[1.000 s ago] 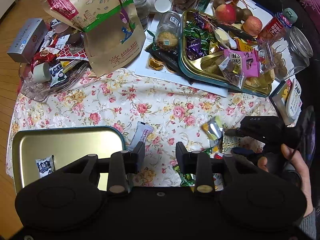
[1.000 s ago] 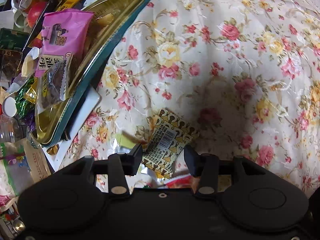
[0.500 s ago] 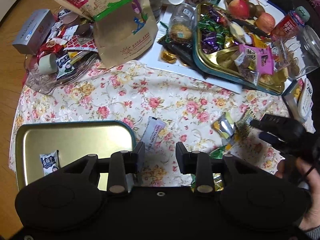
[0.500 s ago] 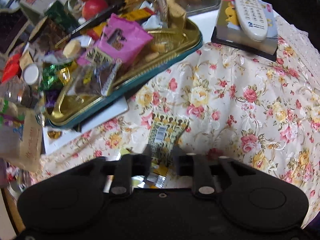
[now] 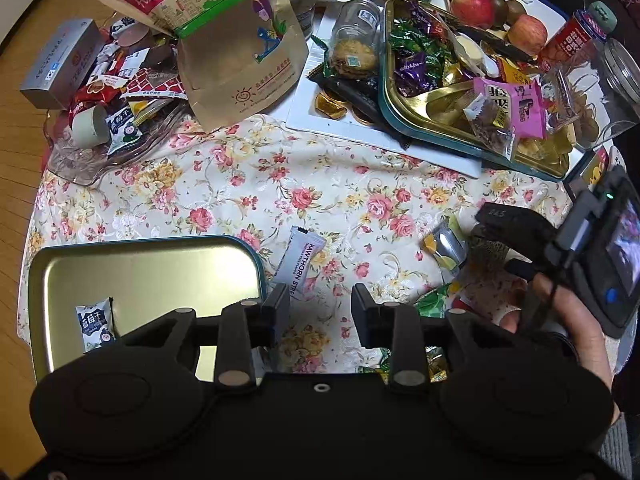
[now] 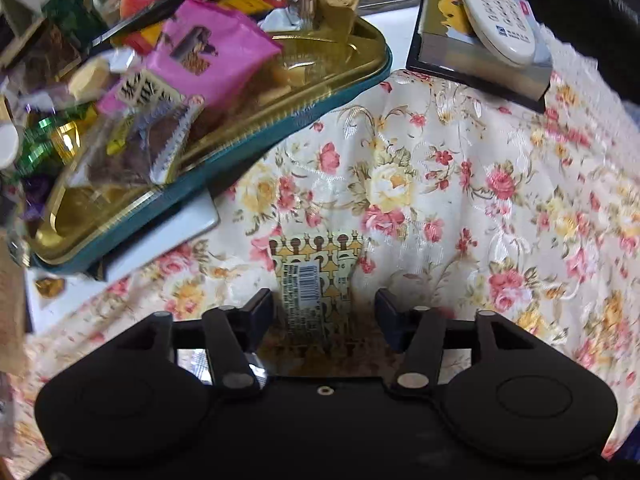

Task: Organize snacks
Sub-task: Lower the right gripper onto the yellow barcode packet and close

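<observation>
A gold tray with a teal rim lies at the near left and holds one small white snack packet. My left gripper is open and empty above the floral cloth; a white hawthorn strip packet lies just past its left finger. My right gripper is open, its fingers either side of a yellow and brown patterned packet lying on the cloth. In the left wrist view the right gripper hovers over loose wrapped candies.
A second gold tray piled with candies sits at the back right on a white board. A glass dish of snacks, a large paper bag, jars, apples and a bottle crowd the back. A remote lies on a book.
My right gripper shut half a second ago and has opened wide again around the patterned packet. My left gripper has drawn back slightly and stays open.
</observation>
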The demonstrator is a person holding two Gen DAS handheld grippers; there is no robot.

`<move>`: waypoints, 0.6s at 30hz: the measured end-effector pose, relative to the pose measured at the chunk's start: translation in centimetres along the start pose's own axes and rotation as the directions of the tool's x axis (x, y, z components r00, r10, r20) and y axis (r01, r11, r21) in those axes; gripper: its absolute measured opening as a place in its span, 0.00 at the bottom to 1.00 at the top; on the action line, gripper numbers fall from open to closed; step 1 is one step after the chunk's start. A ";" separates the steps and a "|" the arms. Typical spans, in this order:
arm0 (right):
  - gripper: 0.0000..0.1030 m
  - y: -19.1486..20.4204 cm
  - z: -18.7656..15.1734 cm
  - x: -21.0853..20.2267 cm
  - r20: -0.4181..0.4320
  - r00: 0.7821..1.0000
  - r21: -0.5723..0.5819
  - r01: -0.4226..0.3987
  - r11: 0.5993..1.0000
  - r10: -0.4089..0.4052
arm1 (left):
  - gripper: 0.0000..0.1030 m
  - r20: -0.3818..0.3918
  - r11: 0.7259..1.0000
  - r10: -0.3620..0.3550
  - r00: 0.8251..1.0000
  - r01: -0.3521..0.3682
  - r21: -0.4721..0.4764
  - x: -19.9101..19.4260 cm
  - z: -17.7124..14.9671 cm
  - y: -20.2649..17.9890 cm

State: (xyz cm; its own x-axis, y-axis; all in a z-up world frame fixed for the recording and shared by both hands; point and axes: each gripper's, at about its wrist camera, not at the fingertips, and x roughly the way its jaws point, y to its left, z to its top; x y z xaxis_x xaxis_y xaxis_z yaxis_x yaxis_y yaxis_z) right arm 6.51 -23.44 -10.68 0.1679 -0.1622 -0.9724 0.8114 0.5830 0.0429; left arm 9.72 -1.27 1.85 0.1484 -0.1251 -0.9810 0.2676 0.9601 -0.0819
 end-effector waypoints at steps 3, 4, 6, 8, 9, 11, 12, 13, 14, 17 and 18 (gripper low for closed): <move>0.95 0.6 -0.3 0.8 -0.009 1.000 -0.062 -0.013 0.998 0.012 | 0.41 -0.002 1.000 -0.001 1.000 0.001 0.018 0.0 -0.2 -0.4; 0.95 0.8 -0.6 0.9 -0.004 1.000 -0.083 -0.006 0.997 0.006 | 0.41 -0.003 1.000 -0.001 1.000 0.001 0.024 0.1 -0.3 -0.5; 0.96 1.3 -1.1 1.1 0.014 1.000 -0.117 0.021 0.993 -0.019 | 0.41 -0.005 1.000 0.001 1.000 0.000 0.030 0.1 -0.4 -0.5; 0.99 1.5 -1.5 1.2 0.023 1.000 -0.134 0.018 0.991 -0.015 | 0.41 -0.007 1.000 0.001 1.000 -0.001 0.027 0.1 -0.4 -0.4; 1.00 1.5 -1.7 1.3 0.023 1.000 -0.141 0.010 0.990 -0.007 | 0.41 -0.008 1.000 0.001 1.000 -0.001 0.021 0.1 -0.4 -0.3; 1.00 1.5 -2.0 1.4 0.025 1.000 -0.154 -0.004 0.988 0.008 | 0.41 -0.008 1.000 0.002 1.000 -0.002 0.007 0.1 -0.3 0.0; 1.00 1.5 -2.1 1.4 0.024 1.000 -0.166 0.007 0.986 -0.003 | 0.41 -0.009 1.000 0.002 1.000 -0.002 0.001 0.1 -0.3 0.1; 1.00 1.7 -2.3 1.4 0.021 1.000 -0.187 0.018 0.982 -0.015 | 0.41 -0.010 1.000 0.003 1.000 -0.003 -0.003 0.1 -0.3 0.1; 1.00 1.8 -2.8 1.5 0.020 1.000 -0.194 0.016 0.981 -0.012 | 0.41 -0.011 1.000 0.002 1.000 -0.002 -0.004 0.1 -0.4 0.2; 1.00 2.3 -3.2 1.9 0.019 1.000 -0.177 0.015 0.984 -0.012 | 0.41 -0.014 1.000 0.000 1.000 0.000 0.003 0.1 -0.4 0.0; 1.00 2.4 -2.9 1.8 0.019 1.000 -0.169 0.019 0.985 -0.016 | 0.41 -0.015 1.000 0.000 1.000 0.000 0.005 0.2 -0.4 0.0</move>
State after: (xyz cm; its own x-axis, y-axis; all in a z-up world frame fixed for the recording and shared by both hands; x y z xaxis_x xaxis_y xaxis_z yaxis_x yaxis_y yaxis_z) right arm 7.09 -20.03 -13.04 0.1655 -0.1866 -0.9684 0.7083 0.7058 -0.0149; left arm 9.34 -1.19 1.63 0.1340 -0.1215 -0.9835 0.2728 0.9586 -0.0813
